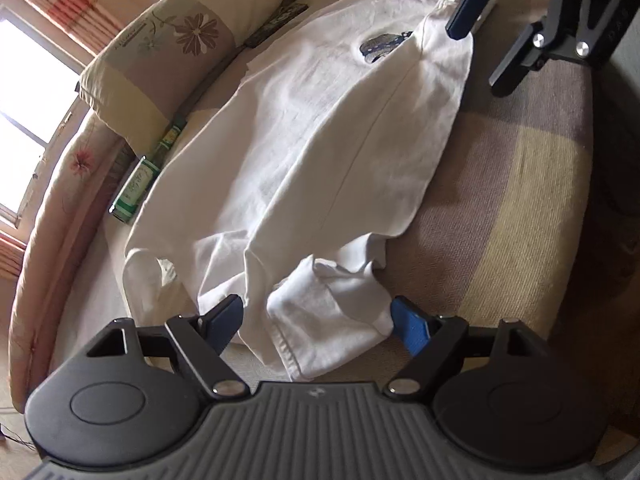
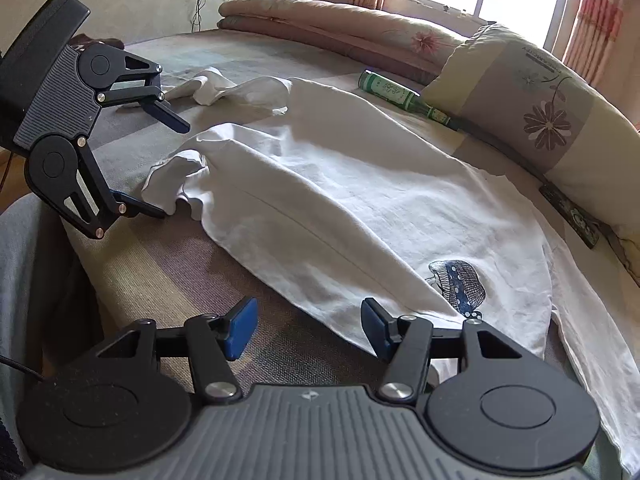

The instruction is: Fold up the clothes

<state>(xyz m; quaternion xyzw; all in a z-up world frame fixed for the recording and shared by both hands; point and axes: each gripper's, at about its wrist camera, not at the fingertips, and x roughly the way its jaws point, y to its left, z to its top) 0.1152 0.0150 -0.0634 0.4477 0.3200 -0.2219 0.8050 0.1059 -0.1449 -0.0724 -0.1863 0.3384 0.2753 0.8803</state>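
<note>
A white long-sleeved cotton shirt with a blue chest print (image 2: 340,208) lies spread on the striped bed (image 2: 168,272); the left gripper (image 1: 316,320) fingers gape around its crumpled sleeve end, while the right gripper (image 2: 308,330) fingers stand open, empty, at its folded edge
</note>
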